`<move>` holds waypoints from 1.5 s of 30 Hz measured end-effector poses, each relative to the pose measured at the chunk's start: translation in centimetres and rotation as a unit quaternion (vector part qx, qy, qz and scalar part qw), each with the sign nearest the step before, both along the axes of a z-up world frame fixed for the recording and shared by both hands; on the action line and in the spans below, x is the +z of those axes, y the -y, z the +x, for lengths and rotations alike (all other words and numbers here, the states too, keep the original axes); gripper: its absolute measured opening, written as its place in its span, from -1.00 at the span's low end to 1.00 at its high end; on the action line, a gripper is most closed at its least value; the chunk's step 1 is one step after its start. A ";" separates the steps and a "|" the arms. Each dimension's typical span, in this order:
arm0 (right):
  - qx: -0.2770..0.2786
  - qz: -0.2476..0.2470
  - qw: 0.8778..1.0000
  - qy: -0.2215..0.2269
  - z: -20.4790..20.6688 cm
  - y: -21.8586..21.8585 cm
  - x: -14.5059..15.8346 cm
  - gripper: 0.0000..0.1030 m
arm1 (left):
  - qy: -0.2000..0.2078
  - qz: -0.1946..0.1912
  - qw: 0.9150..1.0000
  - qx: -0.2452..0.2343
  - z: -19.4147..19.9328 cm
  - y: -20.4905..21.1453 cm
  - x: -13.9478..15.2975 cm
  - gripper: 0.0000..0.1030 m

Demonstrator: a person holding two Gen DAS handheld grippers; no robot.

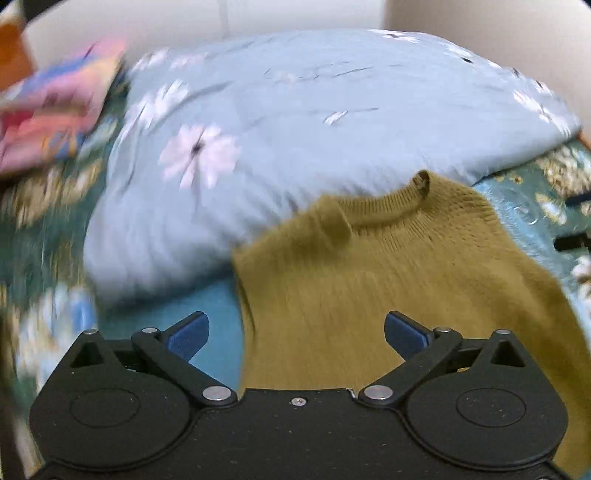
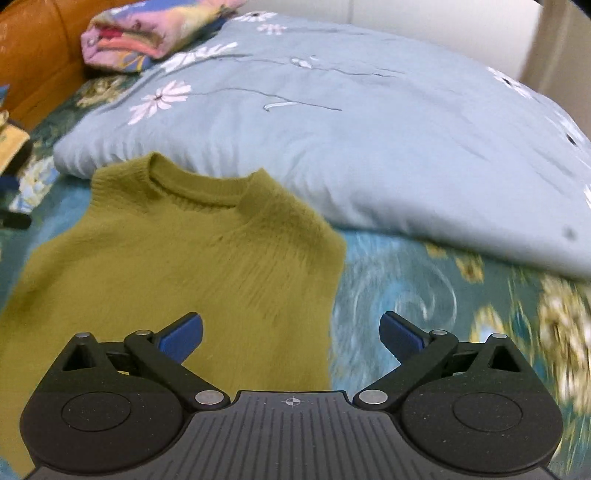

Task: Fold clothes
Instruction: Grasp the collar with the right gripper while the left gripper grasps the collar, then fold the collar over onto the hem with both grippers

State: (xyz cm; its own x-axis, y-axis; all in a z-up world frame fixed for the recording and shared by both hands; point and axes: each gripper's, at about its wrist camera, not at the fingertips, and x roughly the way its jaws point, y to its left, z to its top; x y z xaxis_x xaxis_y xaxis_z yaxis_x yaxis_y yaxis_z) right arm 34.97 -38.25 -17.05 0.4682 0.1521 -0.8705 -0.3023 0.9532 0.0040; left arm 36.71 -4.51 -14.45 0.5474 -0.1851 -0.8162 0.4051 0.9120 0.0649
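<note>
An olive-green knit sweater [image 2: 177, 266] lies flat on the bed [image 2: 406, 295], its ribbed collar at 12 o'clock touching a pale blue flowered quilt [image 2: 369, 129]. Its sides look folded in, with no sleeves showing. The left gripper [image 1: 295, 334] hovers over the sweater's lower part and the right gripper [image 2: 291, 332] over its 3 o'clock edge, both with fingers spread wide and empty.

A pale blue flowered duvet [image 2: 369, 147] is heaped on a teal floral bedsheet [image 2: 424, 295]. A pink patterned bundle [image 2: 147, 33] is seen beyond the duvet's far left corner, beside an orange headboard [image 2: 33, 55].
</note>
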 end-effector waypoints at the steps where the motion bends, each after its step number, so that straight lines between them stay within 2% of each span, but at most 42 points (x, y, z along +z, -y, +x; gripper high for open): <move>1: 0.011 -0.002 1.000 -0.003 1.2 0.0 -0.6 0.99 | 0.009 0.012 1.000 -0.022 1.1 0.6 -0.4 0.94; 4: 0.052 -0.012 0.998 -0.015 4.0 -0.7 -2.0 0.99 | 0.008 0.037 0.997 -0.074 4.5 1.8 -1.5 0.92; 7: 0.093 -0.023 0.995 -0.026 6.8 -1.3 -3.5 0.90 | 0.004 0.057 0.991 -0.118 7.2 2.9 -2.4 0.76; 8: 0.107 -0.026 0.993 -0.030 7.7 -1.6 -4.0 0.80 | 0.000 0.063 0.989 -0.133 8.0 3.3 -2.8 0.65; 10: 0.134 -0.033 0.990 -0.038 9.6 -2.0 -5.0 0.65 | -0.016 0.077 0.983 -0.166 9.3 4.1 -3.7 0.56; 12: 0.161 -0.039 0.985 -0.046 11.4 -2.4 -5.9 0.37 | -0.036 0.092 0.976 -0.195 10.3 4.9 -4.7 0.49; 13: 0.174 -0.042 0.983 -0.050 12.4 -2.7 -6.4 0.31 | -0.044 0.096 0.973 -0.205 10.7 5.2 -5.0 0.44; 19: 0.206 -0.042 0.974 -0.081 14.1 -3.7 -7.6 0.12 | -0.083 0.106 0.965 -0.227 12.8 6.5 -6.8 0.38; 21: 0.214 -0.041 0.972 -0.092 14.5 -4.0 -7.9 -0.13 | -0.092 0.107 0.964 -0.226 13.1 6.6 -6.9 0.38; 22: 0.218 -0.040 0.970 -0.097 14.7 -4.2 -8.0 -0.18 | -0.095 0.106 0.964 -0.224 13.3 6.6 -6.9 0.35; 24: 0.221 -0.040 0.969 -0.104 14.8 -4.4 -8.0 -0.49 | -0.102 0.104 0.964 -0.220 13.5 6.6 -6.8 0.08; 26: 0.220 -0.039 0.969 -0.108 14.6 -4.7 -7.7 -0.66 | -0.114 0.099 0.964 -0.218 13.6 6.6 -6.6 -0.54; 27: 0.216 -0.039 0.970 -0.109 14.6 -4.7 -7.6 -0.75 | -0.120 0.097 0.964 -0.218 13.6 6.5 -6.5 -0.65; 29: 0.210 -0.040 0.970 -0.112 14.3 -4.7 -7.3 -0.80 | -0.128 0.102 0.961 -0.224 13.2 6.8 -6.6 -0.80; 31: 0.209 -0.042 0.971 -0.107 13.9 -4.7 -6.8 -0.82 | -0.106 0.117 0.962 -0.221 12.4 7.1 -6.6 -0.85; 34: 0.208 -0.044 0.973 -0.092 13.2 -4.7 -5.6 -0.83 | -0.080 0.113 0.970 -0.199 11.1 6.8 -5.7 -0.87; 37: 0.196 -0.040 0.977 -0.068 12.0 -4.4 -3.9 -0.83 | -0.059 0.108 0.972 -0.201 9.4 6.2 -3.9 -0.87; 40: 0.181 -0.033 0.982 -0.042 9.5 -3.9 -2.0 -0.83 | -0.028 0.097 0.974 -0.202 6.7 5.4 -1.6 -0.87; 45: 0.157 -0.031 0.987 -0.011 2.8 -3.5 0.3 -0.84 | 0.011 0.074 0.976 -0.203 0.6 3.9 1.1 -0.87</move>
